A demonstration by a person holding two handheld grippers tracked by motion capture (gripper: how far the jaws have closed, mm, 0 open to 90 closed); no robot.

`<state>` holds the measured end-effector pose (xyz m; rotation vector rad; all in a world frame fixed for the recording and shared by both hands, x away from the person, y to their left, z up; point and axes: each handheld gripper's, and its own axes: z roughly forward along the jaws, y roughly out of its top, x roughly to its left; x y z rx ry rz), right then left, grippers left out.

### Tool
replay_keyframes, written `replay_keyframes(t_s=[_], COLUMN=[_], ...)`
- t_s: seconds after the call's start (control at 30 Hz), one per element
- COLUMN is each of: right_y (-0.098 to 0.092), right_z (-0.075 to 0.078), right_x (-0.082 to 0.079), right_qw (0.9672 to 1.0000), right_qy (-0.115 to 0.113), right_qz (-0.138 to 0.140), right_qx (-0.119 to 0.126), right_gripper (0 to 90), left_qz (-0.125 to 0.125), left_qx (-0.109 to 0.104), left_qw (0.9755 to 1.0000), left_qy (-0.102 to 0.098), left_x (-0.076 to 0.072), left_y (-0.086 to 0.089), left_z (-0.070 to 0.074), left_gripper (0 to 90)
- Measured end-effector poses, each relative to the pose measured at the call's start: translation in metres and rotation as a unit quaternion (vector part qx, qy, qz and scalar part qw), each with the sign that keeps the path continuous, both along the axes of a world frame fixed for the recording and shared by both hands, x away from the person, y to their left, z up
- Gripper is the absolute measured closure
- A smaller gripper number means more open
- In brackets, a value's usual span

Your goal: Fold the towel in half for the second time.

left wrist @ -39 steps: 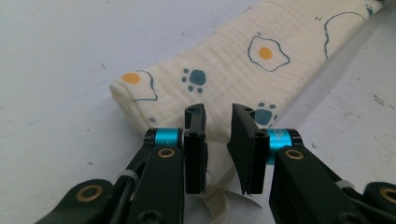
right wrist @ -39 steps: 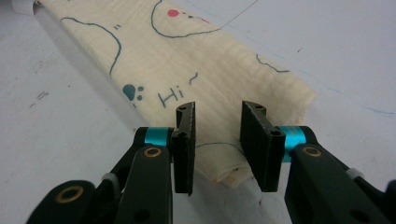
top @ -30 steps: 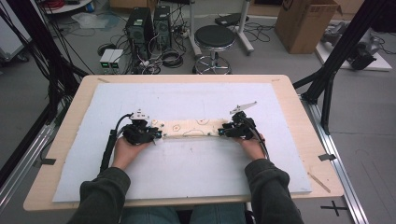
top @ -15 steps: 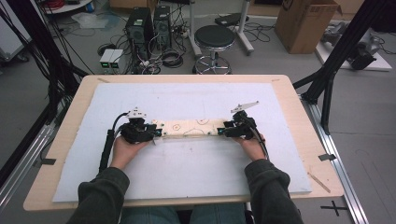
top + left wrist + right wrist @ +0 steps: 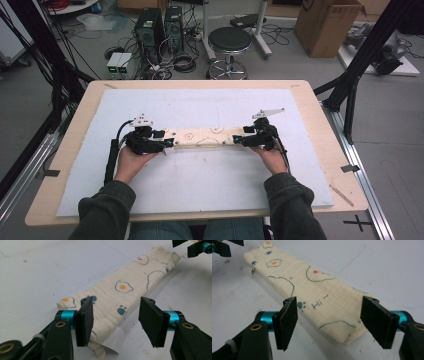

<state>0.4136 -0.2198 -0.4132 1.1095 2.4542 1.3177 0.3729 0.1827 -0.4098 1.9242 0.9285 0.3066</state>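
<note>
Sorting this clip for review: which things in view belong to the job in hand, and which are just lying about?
In the job:
folded cloth
left tool, jaws just opened off the cloth
right tool, jaws just opened
white mat

Lying about:
stool
cardboard box
computer towers

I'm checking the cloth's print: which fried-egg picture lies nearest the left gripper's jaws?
The half-hidden egg at the cloth's near end, just beyond the left gripper; the whole egg with its complete outline sits farther up the strip.
</note>
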Motion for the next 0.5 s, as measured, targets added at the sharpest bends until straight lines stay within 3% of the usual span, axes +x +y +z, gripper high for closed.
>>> replay_keyframes(t_s=[0.5], right_y=[-0.003], right_z=[0.014], right_x=[-0.016], right_qw=[0.9998], right_qy=[-0.017], right_qz=[0.006], right_qx=[0.01], right_gripper=[21.8], left_qz=[-0.017], left_qx=[0.008], left_qw=[0.9996], left_qy=[-0.023], left_x=[-0.016], left_y=[0.001], left_z=[0.014], left_gripper=[39.0])
